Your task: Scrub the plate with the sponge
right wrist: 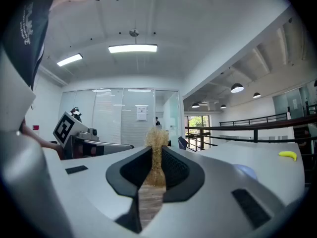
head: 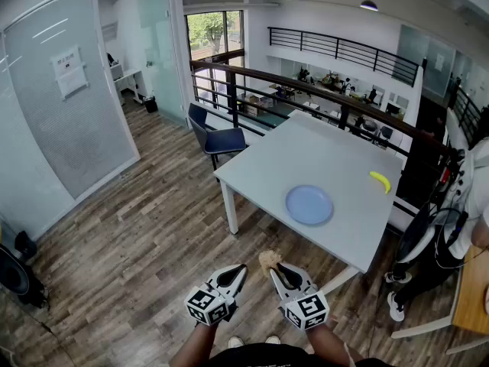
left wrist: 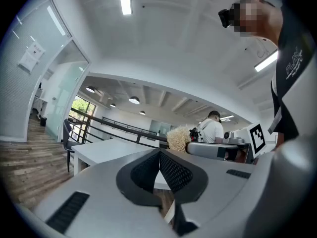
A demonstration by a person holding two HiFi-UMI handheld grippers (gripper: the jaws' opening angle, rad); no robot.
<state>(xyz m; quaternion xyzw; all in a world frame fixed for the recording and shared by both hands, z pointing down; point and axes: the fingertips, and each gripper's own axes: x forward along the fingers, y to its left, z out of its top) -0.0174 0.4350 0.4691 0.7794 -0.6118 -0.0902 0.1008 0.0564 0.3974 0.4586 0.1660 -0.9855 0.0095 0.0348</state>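
Nearest the camera, two marker cubes (head: pixel 208 305) are seen on the tongs, each printed with black-and-white square codes; no letters are carried on them. The left tongs (head: pixel 237 272) are held level over the wooden floor (head: pixel 137 243). In the left gripper view their ribbed pads are seen pressed together with nothing held. The right tongs (head: pixel 280 272) are held just beside them, also level. They are clamped on the sponge (head: pixel 267 261), a tan, fibrous tuft. In the right gripper view its lower part is pinched between the pads and its frayed top stands above them.

Farther off, a white worktop (head: pixel 306 155) is seen, well apart from both tongs. The plate (head: pixel 309 205), round and pale blue, lies flat on it towards the near edge, with its whole face uncovered. A yellow banana (head: pixel 380 181) lies on the worktop beyond the plate and to the right, apart from it. A dark blue chair (head: pixel 221 138) is set at the far left corner of the worktop.

On the glass wall (head: pixel 46 128) at the left, a white paper notice (head: pixel 70 72) is fixed. Its print is too small to be read.
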